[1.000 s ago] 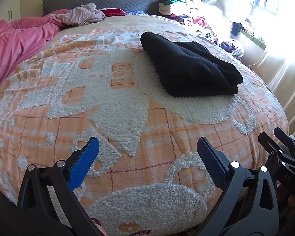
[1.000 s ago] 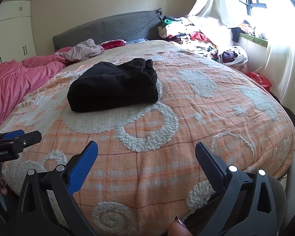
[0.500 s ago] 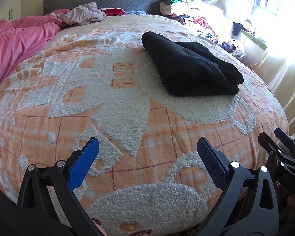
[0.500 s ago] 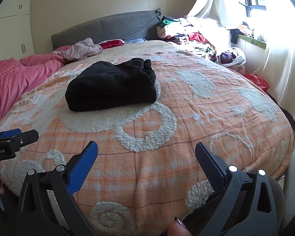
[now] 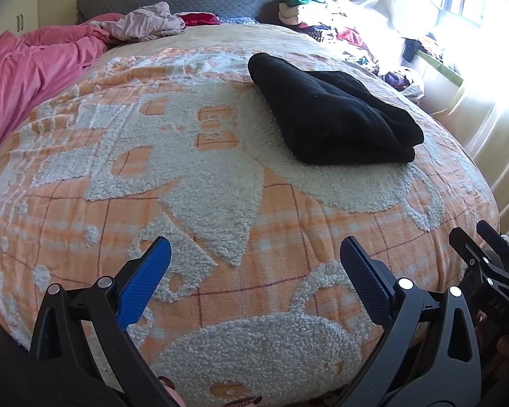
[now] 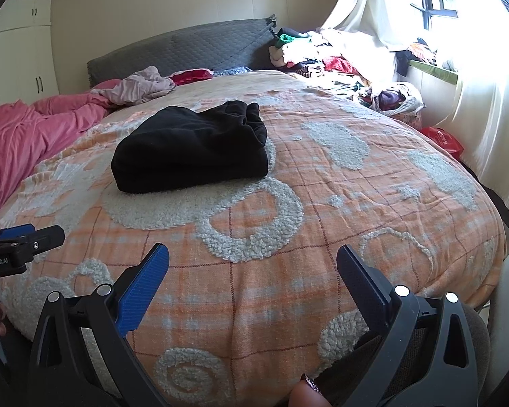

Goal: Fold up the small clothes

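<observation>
While our left claw (image 5: 254,261) hangs over the near edge of the bed (image 5: 220,203) with its jaws spread wide and nothing between them, a pink sheet (image 5: 27,74) lies far left. We see the folded black garment (image 6: 193,146) mid-bed on the orange blanket, well apart from both claws. Our right claw (image 6: 252,271) is likewise agape and empty. Clothes (image 6: 322,57) pile up by the window.

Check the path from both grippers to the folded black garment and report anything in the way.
Nothing visible blocks either path. Only bare orange blanket lies between the open right gripper and the black garment, and between the open left gripper and it.
</observation>
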A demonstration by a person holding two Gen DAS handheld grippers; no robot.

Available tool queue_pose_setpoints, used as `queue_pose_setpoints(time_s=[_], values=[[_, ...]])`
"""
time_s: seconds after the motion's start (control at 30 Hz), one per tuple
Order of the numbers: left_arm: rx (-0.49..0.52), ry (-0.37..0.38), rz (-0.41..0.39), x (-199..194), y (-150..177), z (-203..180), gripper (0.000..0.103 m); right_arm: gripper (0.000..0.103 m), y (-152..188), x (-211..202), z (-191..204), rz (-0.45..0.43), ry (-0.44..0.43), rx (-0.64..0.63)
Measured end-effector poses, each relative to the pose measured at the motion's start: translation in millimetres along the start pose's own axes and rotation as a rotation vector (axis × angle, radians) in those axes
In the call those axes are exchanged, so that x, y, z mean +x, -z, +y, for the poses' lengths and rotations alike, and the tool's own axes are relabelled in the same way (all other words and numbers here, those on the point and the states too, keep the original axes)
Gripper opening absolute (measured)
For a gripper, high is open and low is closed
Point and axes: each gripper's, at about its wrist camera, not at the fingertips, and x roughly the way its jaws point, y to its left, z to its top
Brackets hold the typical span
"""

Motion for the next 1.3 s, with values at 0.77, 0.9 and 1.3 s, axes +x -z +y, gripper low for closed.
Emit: queue_pose_setpoints(time_s=[0.77, 0.9, 1.3], values=[[-0.002, -0.008, 0.016, -0.2, 1.9, 0.6, 0.093, 0.098, 0.2, -1.5, -4.9, -0.01, 0.023, 0.018], [-0.063, 0.003, 0.016, -0.5, 1.7, 19.5, 0.093, 0.098, -6.1, -16.5, -22.6, -0.057, 0.067, 0.088], [-0.507, -0.662, 0.02, -30.7, -29.7, 367.0, 0.093, 0.098, 38.2, -95.3, -375.2, 0.083, 0.922, 0.728]])
